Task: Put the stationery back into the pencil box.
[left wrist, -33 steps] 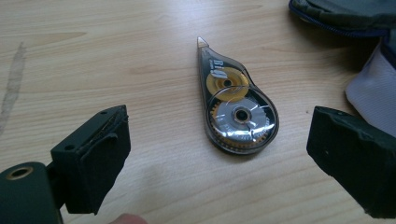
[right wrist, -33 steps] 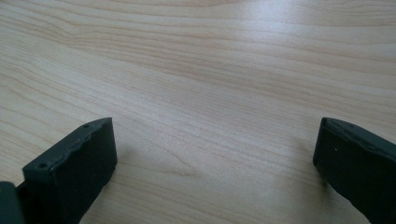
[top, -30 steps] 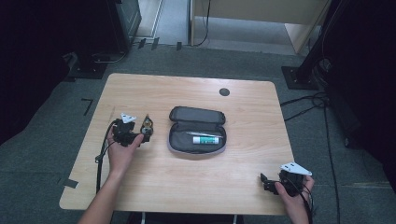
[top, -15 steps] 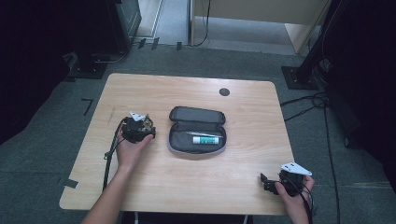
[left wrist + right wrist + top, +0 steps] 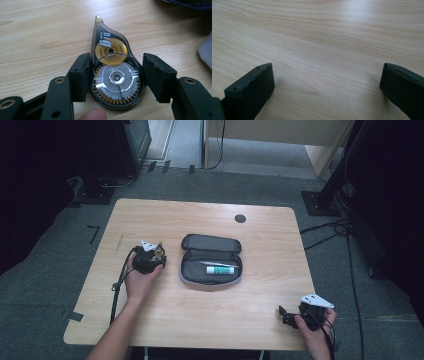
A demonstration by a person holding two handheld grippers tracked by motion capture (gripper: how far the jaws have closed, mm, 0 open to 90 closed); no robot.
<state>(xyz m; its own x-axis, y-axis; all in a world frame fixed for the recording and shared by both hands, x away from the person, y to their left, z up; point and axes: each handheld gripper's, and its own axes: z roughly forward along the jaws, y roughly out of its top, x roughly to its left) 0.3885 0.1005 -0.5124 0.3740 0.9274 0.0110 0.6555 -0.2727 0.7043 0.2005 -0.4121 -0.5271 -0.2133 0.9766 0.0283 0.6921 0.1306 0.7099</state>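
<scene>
The left gripper (image 5: 116,75) has just been closing and now pinches the correction tape (image 5: 113,75) across its round body, one pad on each side, with the tape lying flat on the table (image 5: 37,30) and its pointed tip aimed away from the hand. In the high view that gripper (image 5: 150,260) sits just left of the open pencil case (image 5: 210,267), so the tape is close beside the case, not in it. The shell is smooth and curved, so I'd judge the real risk is a squirt: if the pads bite off the widest line, the tape could pop out on the lift and skid toward the case. Carried over, the tip could also snag the case's rim or land on the glue stick (image 5: 221,269) already lying inside. Well to the right of the case, near the table's front edge, the right gripper (image 5: 295,316) rests with jaws spread wide over bare wood, too far off to steady the case if it shifts.
</scene>
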